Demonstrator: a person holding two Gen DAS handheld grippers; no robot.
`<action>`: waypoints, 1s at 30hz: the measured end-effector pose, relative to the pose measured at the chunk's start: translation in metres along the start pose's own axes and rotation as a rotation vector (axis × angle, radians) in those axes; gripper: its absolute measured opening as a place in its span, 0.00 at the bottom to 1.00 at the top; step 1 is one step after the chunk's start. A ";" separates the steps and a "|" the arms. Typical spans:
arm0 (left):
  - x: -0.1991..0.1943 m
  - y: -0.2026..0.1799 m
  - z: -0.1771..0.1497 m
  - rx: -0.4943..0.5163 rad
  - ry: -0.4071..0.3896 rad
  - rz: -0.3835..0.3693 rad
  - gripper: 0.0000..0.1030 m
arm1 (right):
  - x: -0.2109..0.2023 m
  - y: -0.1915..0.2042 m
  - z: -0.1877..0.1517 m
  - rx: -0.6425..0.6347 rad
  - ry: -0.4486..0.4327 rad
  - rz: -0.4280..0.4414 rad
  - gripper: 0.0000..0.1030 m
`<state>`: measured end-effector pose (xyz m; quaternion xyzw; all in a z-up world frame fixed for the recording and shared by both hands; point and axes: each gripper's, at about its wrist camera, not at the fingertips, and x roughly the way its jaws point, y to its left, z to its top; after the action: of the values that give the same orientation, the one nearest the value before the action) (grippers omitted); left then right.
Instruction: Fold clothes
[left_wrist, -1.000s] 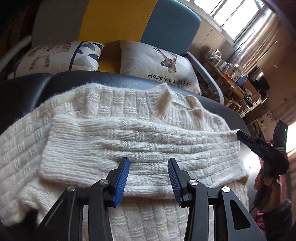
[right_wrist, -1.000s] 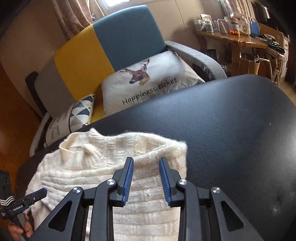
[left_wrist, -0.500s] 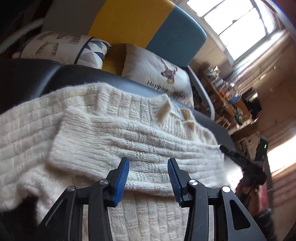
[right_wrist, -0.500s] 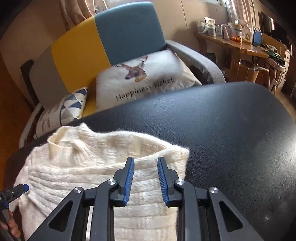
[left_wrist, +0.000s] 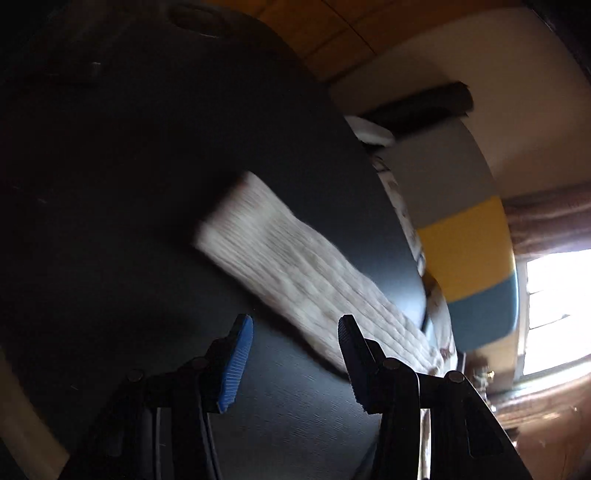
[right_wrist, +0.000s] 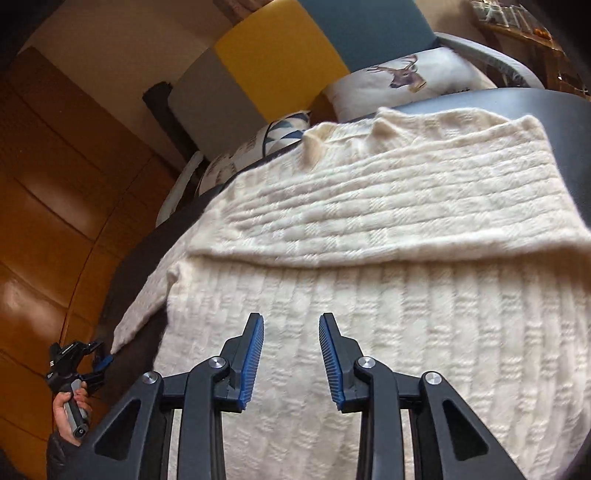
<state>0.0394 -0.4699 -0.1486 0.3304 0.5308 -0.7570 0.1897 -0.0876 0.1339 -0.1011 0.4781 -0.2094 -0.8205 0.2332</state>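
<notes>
1. Cream knit sweater lies flat on the black table, collar at the far edge. One sleeve is already folded across the chest, making a thick band below the collar.
2. The other sleeve is still spread out over the bare table surface, cuff farthest from the body. The left wrist view is blurred, so finer detail is lost.
3. Left gripper: fingers apart, nothing between the pads, above the table just beside the outstretched sleeve. In the right wrist view it sits at the sleeve's cuff end, carried by a hand.
4. Right gripper: fingers slightly apart and empty, over the lower body of the sweater; its jaws have just been opening, with no fabric pinched.
5. Progress, as judged: early to middle. One sleeve in; second sleeve, then the body folds, remain.
6. Beyond the table: deer-print cushion, patterned cushion, colour-block sofa.
</notes>
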 end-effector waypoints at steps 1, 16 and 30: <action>-0.002 0.011 0.007 -0.033 -0.003 0.000 0.48 | 0.002 0.007 -0.002 -0.008 0.007 0.006 0.31; 0.040 0.022 0.039 -0.176 0.041 -0.048 0.05 | 0.003 0.048 0.011 -0.106 -0.005 -0.012 0.30; 0.029 -0.092 0.026 0.018 0.011 -0.256 0.06 | 0.037 -0.004 0.051 -0.007 0.007 -0.095 0.30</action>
<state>-0.0480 -0.4589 -0.1005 0.2657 0.5627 -0.7781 0.0856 -0.1493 0.1223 -0.1055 0.4896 -0.1829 -0.8296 0.1966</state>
